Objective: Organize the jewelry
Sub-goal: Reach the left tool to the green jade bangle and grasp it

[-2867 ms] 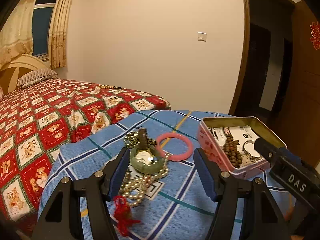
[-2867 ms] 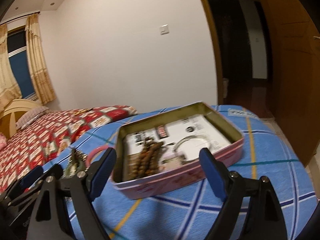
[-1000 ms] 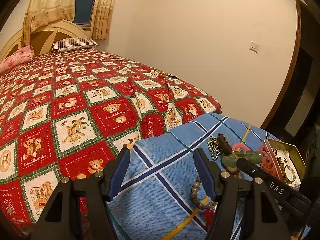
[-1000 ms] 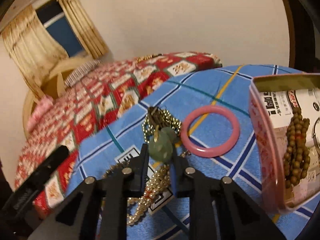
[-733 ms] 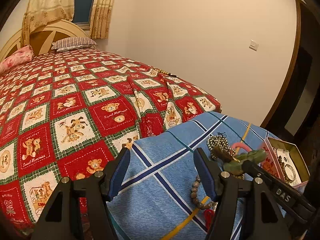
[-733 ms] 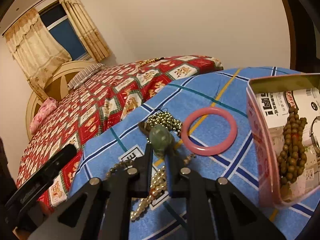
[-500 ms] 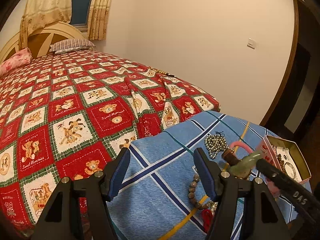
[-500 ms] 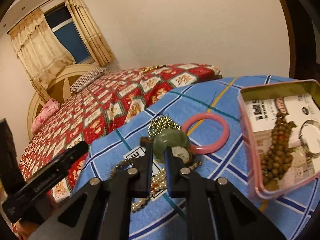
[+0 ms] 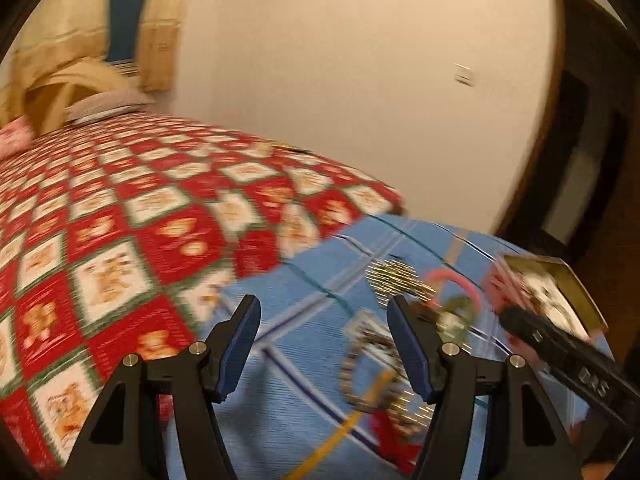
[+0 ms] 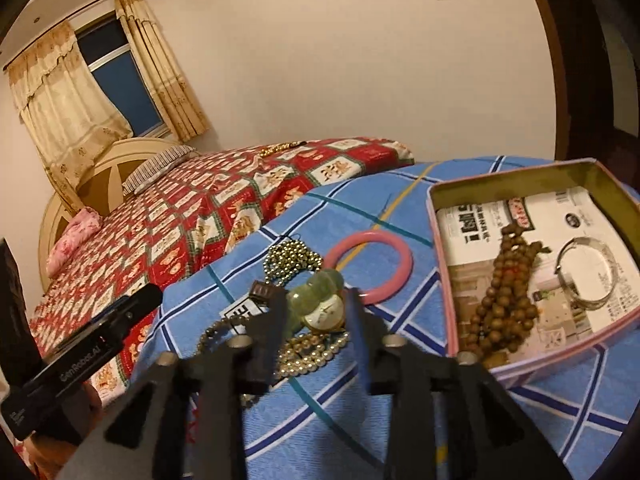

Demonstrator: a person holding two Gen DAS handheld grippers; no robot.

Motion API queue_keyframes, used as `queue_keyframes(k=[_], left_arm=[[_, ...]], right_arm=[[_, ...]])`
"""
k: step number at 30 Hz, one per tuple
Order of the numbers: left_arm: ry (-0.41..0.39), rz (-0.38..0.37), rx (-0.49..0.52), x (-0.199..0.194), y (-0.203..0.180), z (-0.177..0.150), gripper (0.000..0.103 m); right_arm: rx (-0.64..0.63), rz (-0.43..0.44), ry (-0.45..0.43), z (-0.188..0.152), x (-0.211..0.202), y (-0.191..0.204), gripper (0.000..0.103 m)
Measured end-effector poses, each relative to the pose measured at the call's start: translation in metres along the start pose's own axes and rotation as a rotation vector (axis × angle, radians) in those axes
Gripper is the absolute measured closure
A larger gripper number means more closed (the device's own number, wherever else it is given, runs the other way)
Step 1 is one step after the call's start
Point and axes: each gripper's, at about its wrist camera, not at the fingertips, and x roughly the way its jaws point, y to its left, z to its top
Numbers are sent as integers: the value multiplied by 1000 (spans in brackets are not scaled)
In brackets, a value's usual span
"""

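On the left, the left gripper [image 9: 322,344] stood with its jaws spread wide and nothing between them, above the edge where the red patterned bedspread [image 10: 208,216] met the blue checked cloth [image 10: 360,412].

In the middle of the cloth lay the pieces not yet sorted: a heap of small gold-coloured beads [image 10: 292,262], a pink bangle [image 10: 370,266], a pearl necklace [image 10: 310,350] and a darker bead string [image 10: 220,330] beside it. The right gripper [image 10: 316,314] was over this group, and its jaws were opening — the green jade watch [image 10: 320,304] sat between them, and the pads did not seem to press on it any more. I could not tell whether the watch already rested on the pearls or was falling onto them.

On the right stood the pink tin box [image 10: 560,364], open, lined with printed paper. Inside it were a brown wooden bead bracelet [image 10: 506,300] and a silver bangle [image 10: 588,276].

So I judged the task as less than half done — two pieces were in the box, and five pieces, with the watch, were left on the cloth. The watch looked released outside the box, so it probably needed a new grasp.
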Motion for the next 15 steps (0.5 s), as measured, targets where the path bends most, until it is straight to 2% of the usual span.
queue_keyframes(k=[2,5,9,10,11,12,15], left_arm=[[56,-102,86,6,-18,-3,37],[103,-156,209,15,-45,-6,37],[149,-211,223,37,-64,-1,39],[160,-202,234,43,-67,-1,53],[183,-178,250,53,-71,-1,71],[198,-168,256,57,-74,-2,78],[211,-177,247,64,-74,-1,81]], right_arm=[[-10,-25,-28,0,-6,0,59],[12,-51,-72,3,-16,-6,59],[48,-74,-95,4,-22,-17,59],[58,-72,-91,5,-21,-20,59],[62,-72,-85,5,-20,-22,59],[60,-73,-81,4,-20,-22,59],[37,-57,-65,5,-17,-19,59]])
